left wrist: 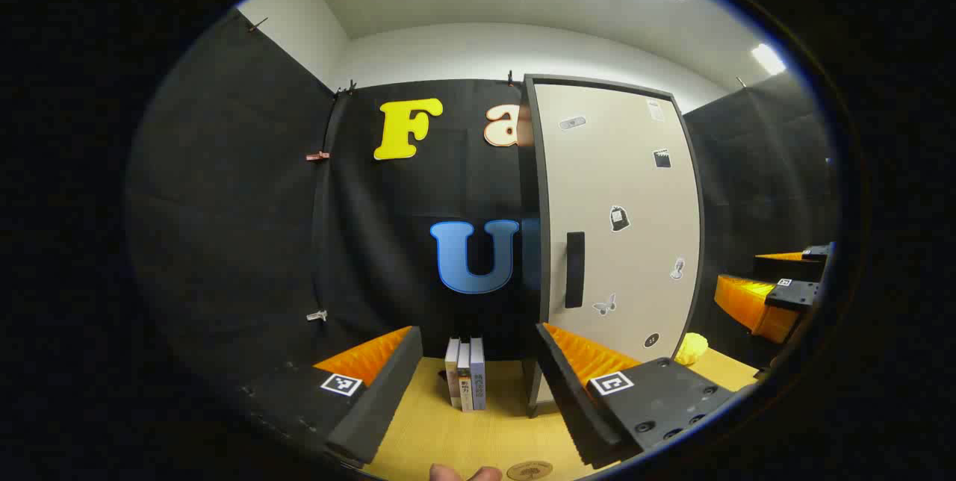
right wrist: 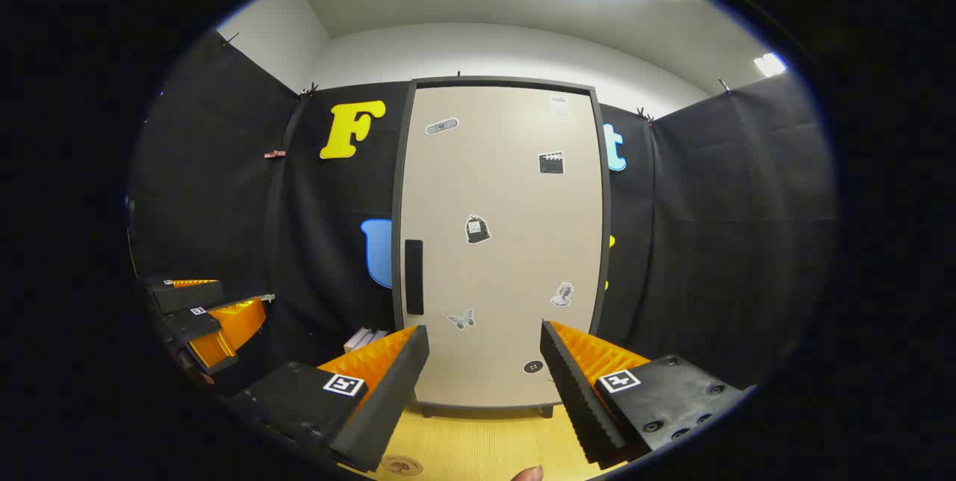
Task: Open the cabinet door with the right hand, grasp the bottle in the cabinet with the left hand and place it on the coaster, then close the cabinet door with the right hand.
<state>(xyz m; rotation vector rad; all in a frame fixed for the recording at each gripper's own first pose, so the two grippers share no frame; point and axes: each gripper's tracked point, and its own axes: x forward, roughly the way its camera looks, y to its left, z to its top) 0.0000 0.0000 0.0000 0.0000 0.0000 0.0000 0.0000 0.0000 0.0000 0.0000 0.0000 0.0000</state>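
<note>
My left gripper [left wrist: 478, 384] has its fingers spread wide with nothing between them, the coaster [left wrist: 529, 471] on the tabletop [left wrist: 463, 436] just below them, a few books [left wrist: 466, 382] standing beyond. My right gripper [right wrist: 485, 384] is likewise wide apart and holding nothing, and straight past its fingers stands the cabinet [right wrist: 500, 242], door closed, its handle [right wrist: 414, 277] above the left finger.

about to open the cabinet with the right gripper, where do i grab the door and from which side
Take the dark vertical handle near the left edge of the cabinet door. It is a tall narrow bar, so come straight at the front with the right gripper, a finger on either side. The hinges are probably on the far right edge.
</note>
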